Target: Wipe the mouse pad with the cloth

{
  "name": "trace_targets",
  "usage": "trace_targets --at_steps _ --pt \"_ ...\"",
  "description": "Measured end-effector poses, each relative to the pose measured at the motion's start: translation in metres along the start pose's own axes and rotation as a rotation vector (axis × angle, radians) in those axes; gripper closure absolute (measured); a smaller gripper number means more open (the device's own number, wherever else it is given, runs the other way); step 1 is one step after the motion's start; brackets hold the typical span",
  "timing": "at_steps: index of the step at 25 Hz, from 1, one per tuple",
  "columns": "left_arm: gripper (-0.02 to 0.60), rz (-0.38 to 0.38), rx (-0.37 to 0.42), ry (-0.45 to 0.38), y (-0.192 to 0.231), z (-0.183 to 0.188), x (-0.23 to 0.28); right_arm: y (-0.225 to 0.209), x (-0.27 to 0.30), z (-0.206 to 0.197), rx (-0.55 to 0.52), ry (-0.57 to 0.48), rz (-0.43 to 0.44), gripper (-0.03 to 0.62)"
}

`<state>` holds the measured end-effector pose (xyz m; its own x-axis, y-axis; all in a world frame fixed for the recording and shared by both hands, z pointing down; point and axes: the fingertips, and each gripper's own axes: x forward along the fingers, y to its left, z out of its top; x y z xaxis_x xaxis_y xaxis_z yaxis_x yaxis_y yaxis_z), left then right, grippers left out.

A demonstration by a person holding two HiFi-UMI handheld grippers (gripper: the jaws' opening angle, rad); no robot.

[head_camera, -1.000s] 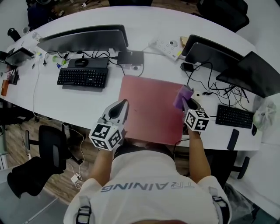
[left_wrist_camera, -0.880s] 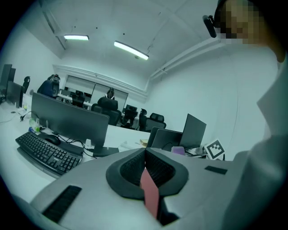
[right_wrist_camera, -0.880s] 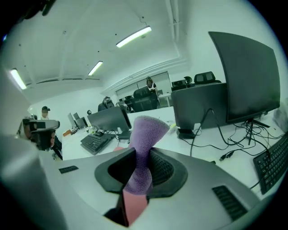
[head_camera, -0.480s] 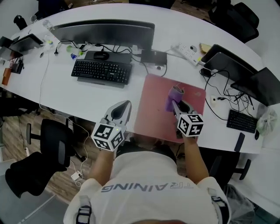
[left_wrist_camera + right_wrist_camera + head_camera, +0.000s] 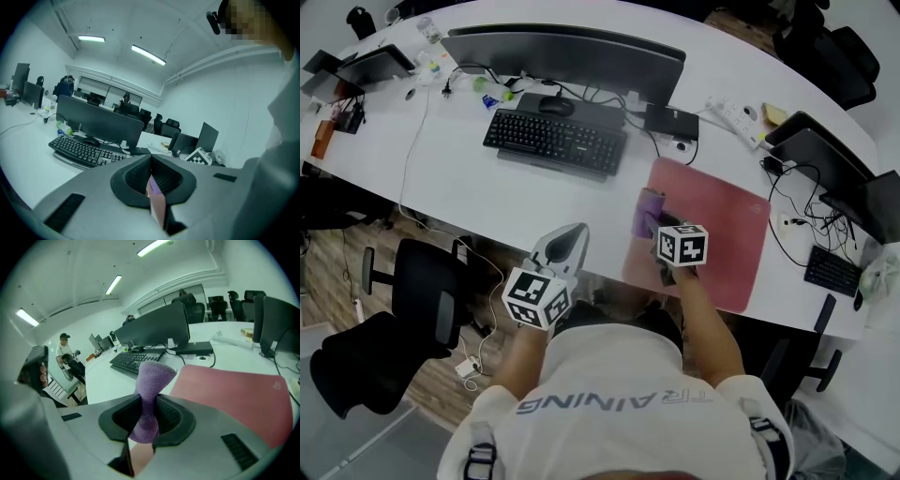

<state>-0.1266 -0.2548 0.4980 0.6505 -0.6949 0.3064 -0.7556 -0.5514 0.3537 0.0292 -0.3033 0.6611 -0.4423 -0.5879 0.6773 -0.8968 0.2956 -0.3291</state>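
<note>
A red mouse pad (image 5: 712, 230) (image 5: 234, 392) lies on the white desk, right of the keyboard. My right gripper (image 5: 656, 225) (image 5: 149, 416) is shut on a purple cloth (image 5: 647, 213) (image 5: 149, 394), which stands up out of the jaws over the pad's left edge. My left gripper (image 5: 565, 242) (image 5: 151, 180) hangs off the desk's front edge, left of the pad; its jaws are shut with nothing between them.
A black keyboard (image 5: 555, 142) (image 5: 136, 359) and a wide monitor (image 5: 567, 49) (image 5: 96, 123) sit left of the pad. A small black hub (image 5: 672, 122) with cables lies behind it. More monitors, a power strip (image 5: 741, 120) and a second keyboard (image 5: 832, 270) stand at the right. An office chair (image 5: 412, 309) is below left.
The head view has shifted, so the desk slides right in frame. My right gripper with the cloth has moved from the pad's right side across to its left edge. The left gripper stays put.
</note>
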Motion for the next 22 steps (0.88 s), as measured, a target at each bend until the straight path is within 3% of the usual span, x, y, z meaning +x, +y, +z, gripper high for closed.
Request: trace_targets --at_steps 6,22 --pt "0.551 -0.003 -0.001 0.019 0.010 -0.005 -0.007 -0.011 0.044 -0.044 0.020 0.126 -0.048 0.497" --pt "0.551 -0.039 0.031 0.052 -0.044 -0.004 0.043 -0.083 0.010 -0.064 0.094 0.153 -0.094 0.499"
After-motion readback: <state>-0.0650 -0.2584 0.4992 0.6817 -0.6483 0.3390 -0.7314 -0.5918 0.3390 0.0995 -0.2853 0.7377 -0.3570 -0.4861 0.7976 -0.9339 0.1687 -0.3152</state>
